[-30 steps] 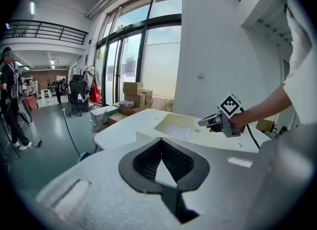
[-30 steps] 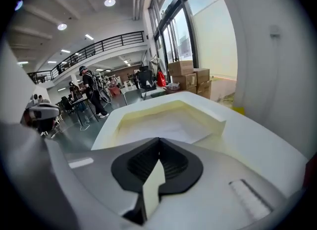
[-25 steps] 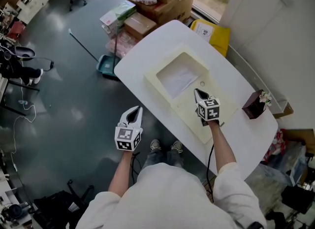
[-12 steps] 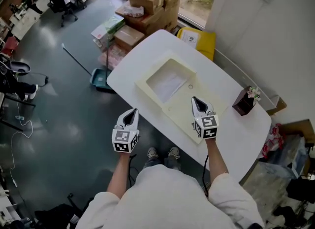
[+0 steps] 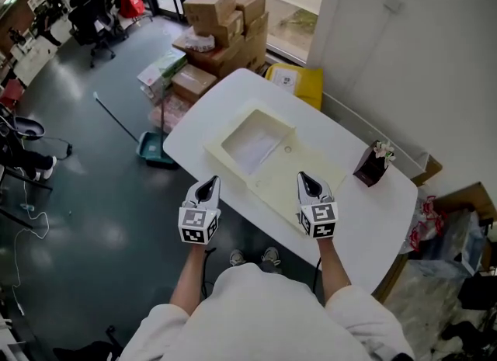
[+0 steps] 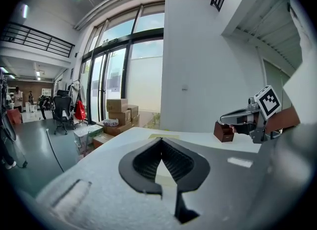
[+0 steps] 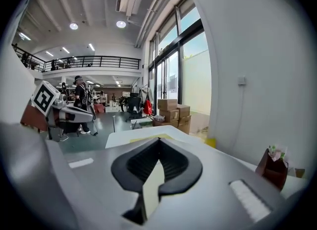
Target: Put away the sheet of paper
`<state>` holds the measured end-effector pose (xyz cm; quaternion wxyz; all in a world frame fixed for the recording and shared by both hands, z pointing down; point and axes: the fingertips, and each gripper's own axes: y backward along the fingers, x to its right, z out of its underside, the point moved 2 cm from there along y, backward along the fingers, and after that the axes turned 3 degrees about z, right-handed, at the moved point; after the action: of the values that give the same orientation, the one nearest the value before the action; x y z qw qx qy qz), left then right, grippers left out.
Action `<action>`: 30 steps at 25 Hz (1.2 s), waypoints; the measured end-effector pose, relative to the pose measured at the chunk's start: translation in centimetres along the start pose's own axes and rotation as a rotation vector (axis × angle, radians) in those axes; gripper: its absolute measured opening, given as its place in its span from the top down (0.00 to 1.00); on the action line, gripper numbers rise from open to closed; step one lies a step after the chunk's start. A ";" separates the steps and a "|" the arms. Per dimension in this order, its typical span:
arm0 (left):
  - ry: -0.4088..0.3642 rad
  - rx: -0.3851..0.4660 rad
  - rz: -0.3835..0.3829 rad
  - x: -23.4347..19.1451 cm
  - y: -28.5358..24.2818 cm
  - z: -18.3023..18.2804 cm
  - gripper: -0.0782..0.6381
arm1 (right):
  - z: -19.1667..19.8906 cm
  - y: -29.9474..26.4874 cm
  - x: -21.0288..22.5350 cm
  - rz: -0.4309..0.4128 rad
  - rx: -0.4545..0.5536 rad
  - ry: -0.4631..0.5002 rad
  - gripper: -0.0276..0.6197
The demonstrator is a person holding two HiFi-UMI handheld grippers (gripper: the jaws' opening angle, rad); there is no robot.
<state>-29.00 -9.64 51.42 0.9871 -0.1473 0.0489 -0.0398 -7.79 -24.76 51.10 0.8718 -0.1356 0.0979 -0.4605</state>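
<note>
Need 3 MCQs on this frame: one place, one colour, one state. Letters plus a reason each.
1. Where does the white sheet of paper lie?
A. in the recess of the cream tray
B. on the floor
C. on a chair

2. What colour is the small box holding flowers?
A. yellow
B. dark brown
C. blue

3. How do the right gripper jaws stand?
A. wide open
B. shut on the paper
C. shut, empty

Key:
1 A, the paper sits in the tray's sunken part.
2 B, the head view shows it brown.
3 C, the tips meet with nothing between them.
</note>
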 end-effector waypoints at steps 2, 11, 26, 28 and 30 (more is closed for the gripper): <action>-0.007 0.010 0.005 0.3 0.0 -0.6 0.88 | -0.4 0.6 0.1 0.015 0.013 -0.013 0.96; -0.020 0.053 0.033 1.6 0.0 -1.9 0.88 | -0.4 2.5 -0.1 0.059 0.031 -0.029 0.96; -0.030 0.058 0.025 1.8 1.0 -2.3 0.88 | -0.9 2.3 -0.6 0.046 0.037 -0.026 0.96; -0.031 0.057 0.024 1.8 1.1 -2.4 0.88 | -1.0 2.3 -0.7 0.044 0.036 -0.026 0.96; -0.032 0.058 0.023 1.8 1.1 -2.5 0.88 | -1.0 2.2 -0.8 0.040 0.036 -0.027 0.96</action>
<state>-27.39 -9.43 48.58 0.9920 -0.1186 0.0337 -0.0276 -6.88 -23.04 49.47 0.8843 -0.1242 0.0809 -0.4428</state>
